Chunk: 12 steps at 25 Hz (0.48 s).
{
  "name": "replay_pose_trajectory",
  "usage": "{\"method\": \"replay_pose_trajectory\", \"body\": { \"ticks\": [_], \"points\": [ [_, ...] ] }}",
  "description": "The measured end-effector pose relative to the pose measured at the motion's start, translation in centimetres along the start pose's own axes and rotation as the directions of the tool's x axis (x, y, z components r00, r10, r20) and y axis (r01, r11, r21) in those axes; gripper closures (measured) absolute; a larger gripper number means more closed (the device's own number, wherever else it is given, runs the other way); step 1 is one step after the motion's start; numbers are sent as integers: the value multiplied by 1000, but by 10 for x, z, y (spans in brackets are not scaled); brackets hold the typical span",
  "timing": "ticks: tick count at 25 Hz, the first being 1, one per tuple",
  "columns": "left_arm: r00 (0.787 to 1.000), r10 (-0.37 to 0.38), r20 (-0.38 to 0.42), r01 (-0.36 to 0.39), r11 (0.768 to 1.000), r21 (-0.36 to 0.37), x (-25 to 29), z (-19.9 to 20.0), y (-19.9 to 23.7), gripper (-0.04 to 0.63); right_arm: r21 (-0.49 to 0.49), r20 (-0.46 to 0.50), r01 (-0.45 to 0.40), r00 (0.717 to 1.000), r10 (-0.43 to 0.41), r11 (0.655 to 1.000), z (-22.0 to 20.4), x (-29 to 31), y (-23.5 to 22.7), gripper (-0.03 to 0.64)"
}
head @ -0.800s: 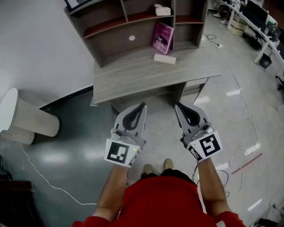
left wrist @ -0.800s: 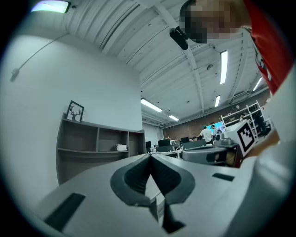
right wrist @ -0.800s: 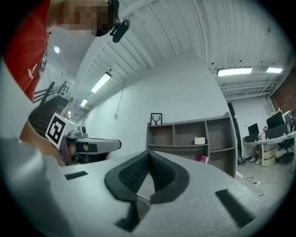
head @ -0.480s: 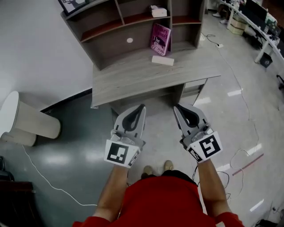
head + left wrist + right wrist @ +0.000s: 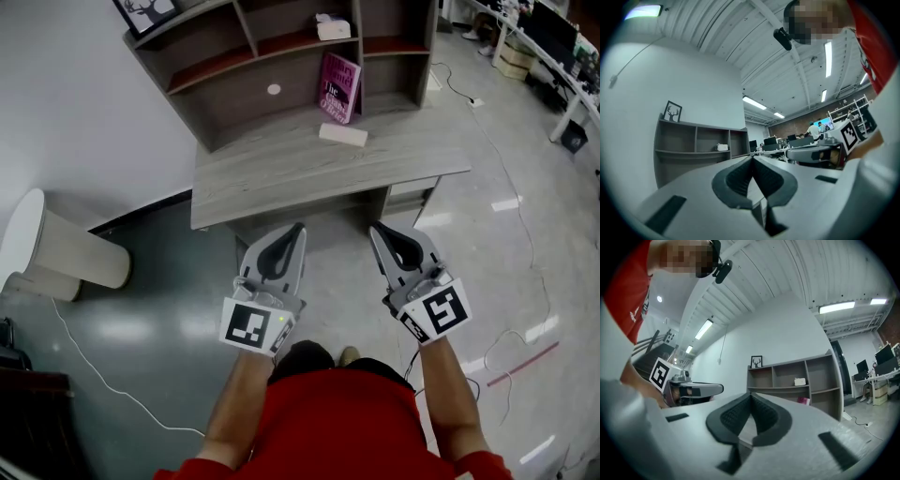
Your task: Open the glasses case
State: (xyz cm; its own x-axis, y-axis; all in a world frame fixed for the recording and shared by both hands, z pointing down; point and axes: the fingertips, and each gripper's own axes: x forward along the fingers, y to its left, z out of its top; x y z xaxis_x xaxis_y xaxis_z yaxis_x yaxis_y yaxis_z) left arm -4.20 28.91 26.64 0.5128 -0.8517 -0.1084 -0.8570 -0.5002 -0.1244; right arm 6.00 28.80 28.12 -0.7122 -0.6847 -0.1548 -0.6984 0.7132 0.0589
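Note:
A white oblong case (image 5: 343, 135), apparently the glasses case, lies on the grey desk (image 5: 281, 178) in front of a pink book (image 5: 339, 86). My left gripper (image 5: 300, 227) and right gripper (image 5: 372, 226) are held side by side over the floor, short of the desk's front edge and well away from the case. Both are shut with nothing between the pads. In the left gripper view the left gripper (image 5: 751, 157) has its pads pressed together. The right gripper view shows the same for the right gripper (image 5: 750, 394). The case is hidden in both gripper views.
A shelf unit (image 5: 281, 56) stands on the desk, with a small white box (image 5: 333, 28) on a shelf and a framed picture (image 5: 145, 11) on top. A white cylindrical bin (image 5: 70, 251) lies at the left. Cables (image 5: 112, 389) run over the floor. Office desks (image 5: 553, 47) stand at far right.
The desk and shelf have shifted slightly in the head view, and a leg now covers one of the shoes below. Both grippers keep the same shut pose.

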Motion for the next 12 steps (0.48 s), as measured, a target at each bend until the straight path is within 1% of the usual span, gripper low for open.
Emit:
{"method": "replay_pose_trajectory", "body": {
  "ticks": [6,12],
  "points": [
    [1000,14,-10,-14,1000,7,26,-8,8,587,-4,-2,-16,1000,16,1000,-6,13,-23,612],
    [1000,17,-8,-17,1000,-14,63,-32,35,588,-19,-19,-9,1000,9,1000,-24,41,-52,612]
  ]
}}
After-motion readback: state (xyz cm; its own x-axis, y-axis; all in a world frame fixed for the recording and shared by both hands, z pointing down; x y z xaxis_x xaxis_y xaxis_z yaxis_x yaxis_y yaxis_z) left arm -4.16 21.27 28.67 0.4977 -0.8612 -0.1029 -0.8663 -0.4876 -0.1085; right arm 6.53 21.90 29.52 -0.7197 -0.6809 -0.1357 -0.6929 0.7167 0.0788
